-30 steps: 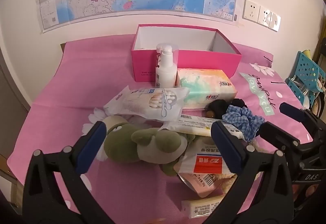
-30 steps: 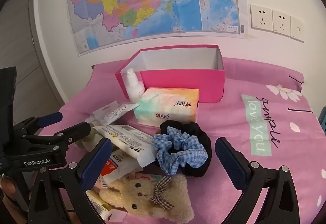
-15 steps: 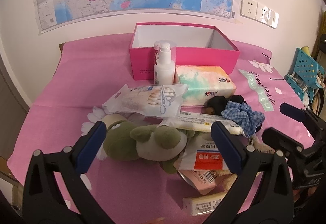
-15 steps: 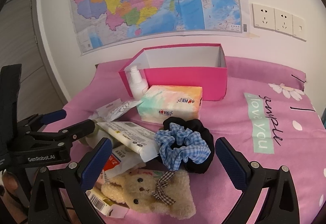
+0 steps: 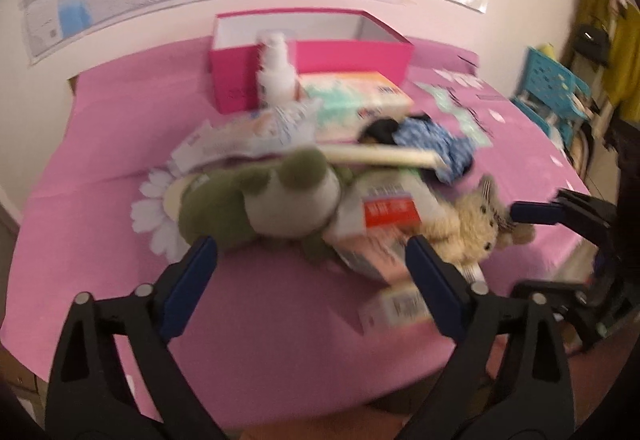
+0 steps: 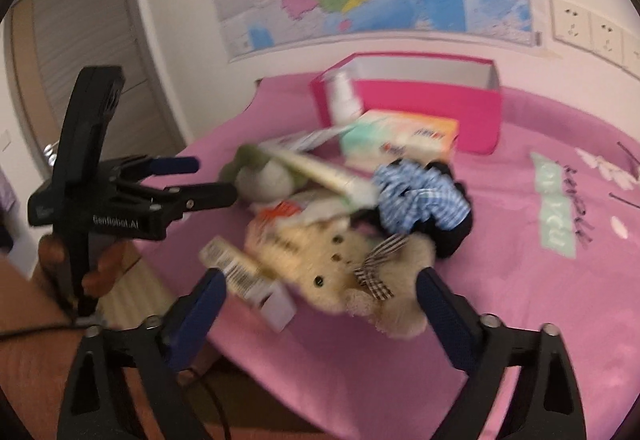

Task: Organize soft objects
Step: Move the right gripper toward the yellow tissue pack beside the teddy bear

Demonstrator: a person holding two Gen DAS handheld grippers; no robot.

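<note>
Blue-padded left gripper [image 5: 310, 260] and right gripper [image 6: 320, 294] both spread wide, just been narrowing slightly, nothing pinched, hovering by the green plush [image 5: 256, 199] and cream bear [image 6: 344, 272].

Green plush frog [image 5: 256, 207], cream bear [image 6: 340, 272], blue-checked scrunchie [image 6: 420, 195], pink box [image 6: 432, 107].

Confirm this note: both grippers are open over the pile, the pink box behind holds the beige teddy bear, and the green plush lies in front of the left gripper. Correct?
One error. The beige teddy bear is not in the pink box; it lies on the pink cloth between the right gripper fingers, untouched, as the right wrist view shows. The green plush does lie before the open left gripper.
</note>
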